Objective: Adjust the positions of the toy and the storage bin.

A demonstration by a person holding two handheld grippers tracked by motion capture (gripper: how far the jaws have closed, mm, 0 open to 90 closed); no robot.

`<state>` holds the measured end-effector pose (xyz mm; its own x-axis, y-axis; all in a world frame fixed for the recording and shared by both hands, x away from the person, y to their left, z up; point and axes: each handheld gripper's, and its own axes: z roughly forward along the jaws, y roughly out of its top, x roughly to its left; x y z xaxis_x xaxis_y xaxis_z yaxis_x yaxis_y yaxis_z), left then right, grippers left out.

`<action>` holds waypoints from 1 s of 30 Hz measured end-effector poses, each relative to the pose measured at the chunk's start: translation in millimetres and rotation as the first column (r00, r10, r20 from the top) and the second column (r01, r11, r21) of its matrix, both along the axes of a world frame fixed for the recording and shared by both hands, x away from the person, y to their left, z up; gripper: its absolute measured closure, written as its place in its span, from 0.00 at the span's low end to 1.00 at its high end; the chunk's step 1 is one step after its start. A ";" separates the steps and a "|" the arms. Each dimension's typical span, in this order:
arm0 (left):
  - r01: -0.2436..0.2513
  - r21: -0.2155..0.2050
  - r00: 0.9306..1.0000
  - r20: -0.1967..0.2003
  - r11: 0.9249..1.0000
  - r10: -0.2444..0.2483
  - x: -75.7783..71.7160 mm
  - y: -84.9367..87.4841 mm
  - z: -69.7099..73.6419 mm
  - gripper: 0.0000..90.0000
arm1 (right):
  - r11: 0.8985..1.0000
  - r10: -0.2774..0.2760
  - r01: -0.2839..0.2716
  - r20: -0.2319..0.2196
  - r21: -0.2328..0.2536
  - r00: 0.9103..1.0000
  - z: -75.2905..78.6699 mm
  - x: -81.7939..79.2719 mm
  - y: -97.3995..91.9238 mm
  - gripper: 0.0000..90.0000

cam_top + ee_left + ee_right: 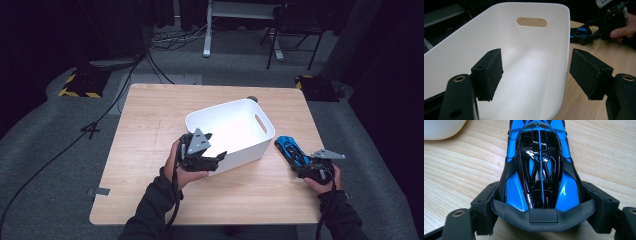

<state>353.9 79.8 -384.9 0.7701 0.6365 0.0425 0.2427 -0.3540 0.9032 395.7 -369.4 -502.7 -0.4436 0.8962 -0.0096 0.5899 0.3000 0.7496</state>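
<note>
Beside the white bin, blue toy car.

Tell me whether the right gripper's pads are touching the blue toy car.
Touching. In the right gripper view, the right gripper has both pads pressed against the sides of the blue toy car at its rear, no gap on either side.

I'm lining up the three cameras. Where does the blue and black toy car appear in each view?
High view: blue and black toy car right of centre, on the table beside the white plastic bin.
Left gripper view: car upper right, past the bin's rim.
Right gripper view: car centre, clamped between the jaws; bin top left.
Shared landmark: the bin.
</note>
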 end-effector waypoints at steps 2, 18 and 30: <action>-0.076 -0.016 0.997 0.022 0.997 0.076 -10.9 7.3 -1.7 0.24 | 1.000 0.000 0.000 0.000 0.000 1.000 0.0 0.0 0.0 0.26; -0.337 -0.157 0.931 -0.201 0.928 0.304 37.8 45.7 -23.0 0.33 | 1.000 0.002 -0.002 0.000 0.001 1.000 0.0 0.0 -0.1 0.26; -0.304 -0.069 0.934 -0.221 0.950 0.282 96.6 44.8 -23.7 0.47 | 1.000 0.002 -0.002 -0.001 0.004 1.000 0.0 -0.1 0.1 0.26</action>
